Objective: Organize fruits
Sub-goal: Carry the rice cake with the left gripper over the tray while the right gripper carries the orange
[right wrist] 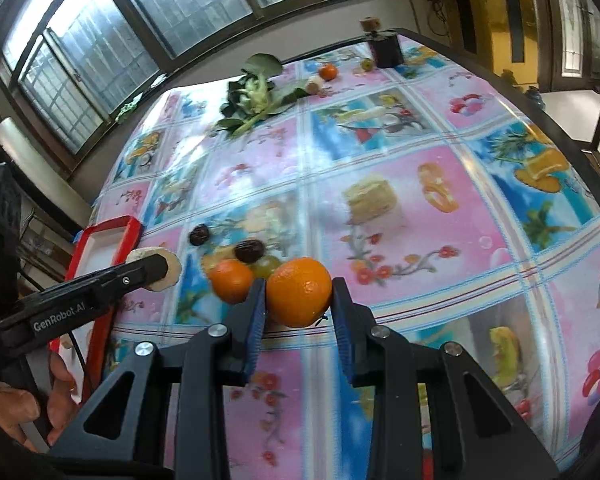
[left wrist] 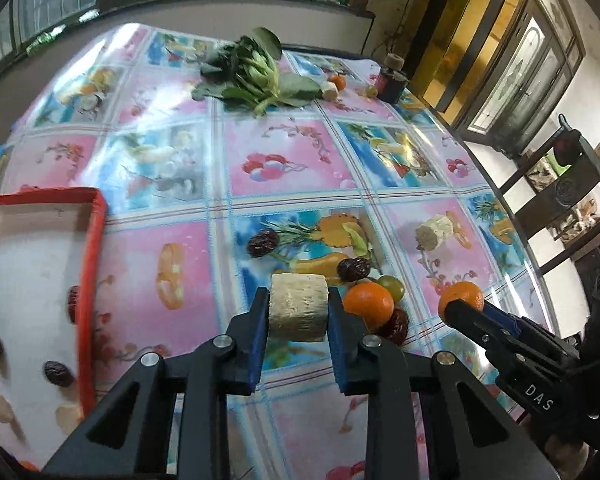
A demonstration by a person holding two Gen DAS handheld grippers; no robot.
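Fruit lies on the desk [left wrist: 291, 168] in a small pile: an orange [left wrist: 368, 304], a green grape [left wrist: 391, 286] and dark dates [left wrist: 354, 269]. The left claw [left wrist: 298, 307] pinches a pale cane chunk [left wrist: 297, 306] above the desk. The right claw [right wrist: 300, 294] pinches another orange [right wrist: 299, 291]. A red tray [left wrist: 93, 248] at the near left holds more dates [left wrist: 59, 373]. Green leaves [left wrist: 251, 76] lie at the far side.

The right gripper [right wrist: 299, 300] clamps an orange [right wrist: 300, 291] above the fruit-print tablecloth [right wrist: 440, 220] — a second orange [right wrist: 231, 281] sits just left. The left gripper [right wrist: 155, 270] grips a pale sugarcane piece [right wrist: 171, 268] beside the red-rimmed tray [right wrist: 129, 236].
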